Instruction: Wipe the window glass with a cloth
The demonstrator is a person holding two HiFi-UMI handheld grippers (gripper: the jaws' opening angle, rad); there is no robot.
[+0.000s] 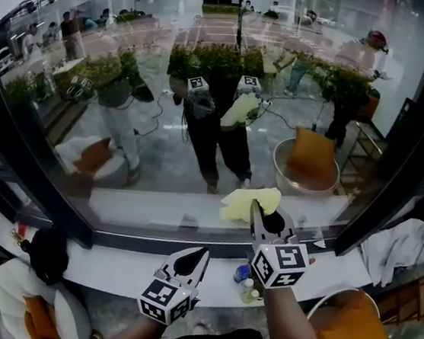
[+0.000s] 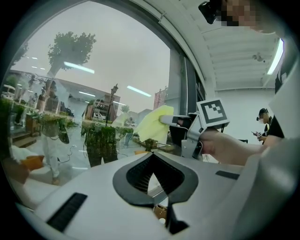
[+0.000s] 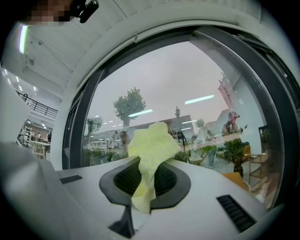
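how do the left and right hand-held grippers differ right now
The right hand-held gripper is shut on the yellow cloth; the left hand-held gripper is shut on nothing. The right is held forward, near the glass; the left sits back, lower in the head view. Both carry a marker cube.

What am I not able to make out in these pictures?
- Head view: whether the yellow cloth touches the window glass; the bunched cloth hides the contact.
- Right gripper view: the cloth covers the right gripper's jaw tips.
- Head view: small bottles, too small to identify.

Cloth [image 1: 248, 202] in right gripper [image 1: 259, 210], before window glass [image 1: 164, 121].
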